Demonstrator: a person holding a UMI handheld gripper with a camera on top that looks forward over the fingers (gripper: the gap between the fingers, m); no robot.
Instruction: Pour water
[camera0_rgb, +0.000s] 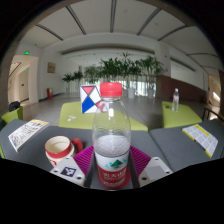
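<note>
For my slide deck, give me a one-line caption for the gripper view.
Tool shut on a red-capped water bottle, with a red-rimmed paper cup beside it on the grey table.

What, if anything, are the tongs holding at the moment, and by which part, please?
The tongs grip the water bottle at its lower body, by the label, with a pink pad pressed on either side. It stands upright, red cap on.

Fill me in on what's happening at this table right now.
A hand-held two-finger gripper has its pink pads against either side of a clear plastic water bottle with a red cap, upright on the grey table. The cap is on. A red-and-white paper cup stands apart, beside the bottle. No pouring has begun.
</note>
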